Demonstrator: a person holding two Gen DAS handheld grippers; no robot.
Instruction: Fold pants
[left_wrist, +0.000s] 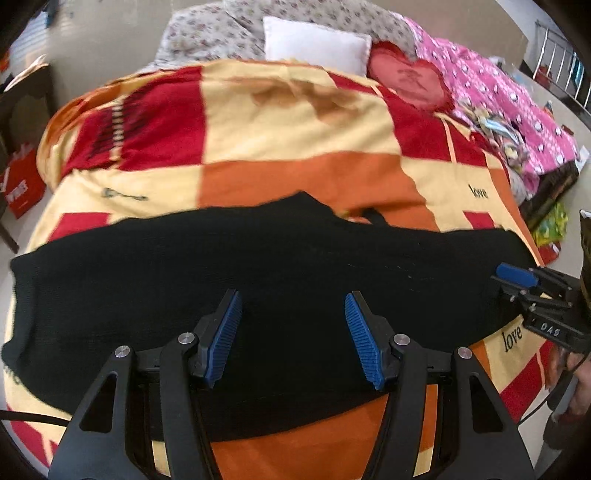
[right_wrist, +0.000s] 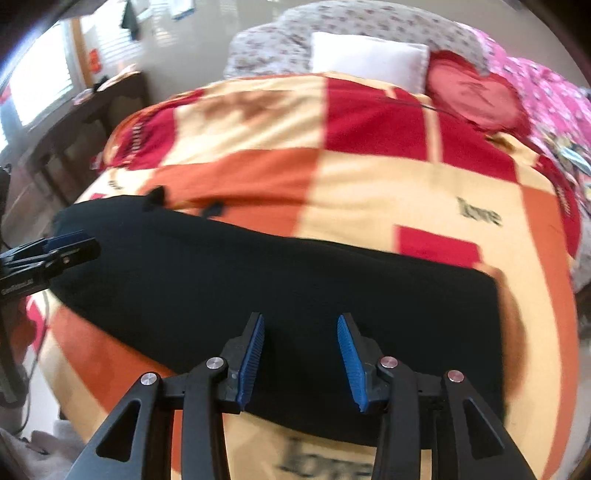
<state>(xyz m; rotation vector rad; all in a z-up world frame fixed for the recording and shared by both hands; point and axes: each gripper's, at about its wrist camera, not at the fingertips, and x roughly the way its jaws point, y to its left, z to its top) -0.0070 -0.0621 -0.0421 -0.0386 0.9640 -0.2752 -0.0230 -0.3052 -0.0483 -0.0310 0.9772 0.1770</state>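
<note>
Black pants (left_wrist: 258, 277) lie flat across the near end of a bed, stretched left to right; they also show in the right wrist view (right_wrist: 295, 288). My left gripper (left_wrist: 293, 306) hovers open over the middle of the pants, empty. My right gripper (right_wrist: 301, 325) hovers open over the right part of the pants, empty. The right gripper shows at the right edge of the left wrist view (left_wrist: 517, 277), by the pants' right end. The left gripper shows at the left edge of the right wrist view (right_wrist: 70, 243).
The bed carries a red, orange and cream checked blanket (left_wrist: 295, 129). At its head lie a white pillow (left_wrist: 317, 44), a red heart cushion (left_wrist: 406, 81) and a pink quilt (left_wrist: 498, 103). A dark table (right_wrist: 85, 122) stands left of the bed.
</note>
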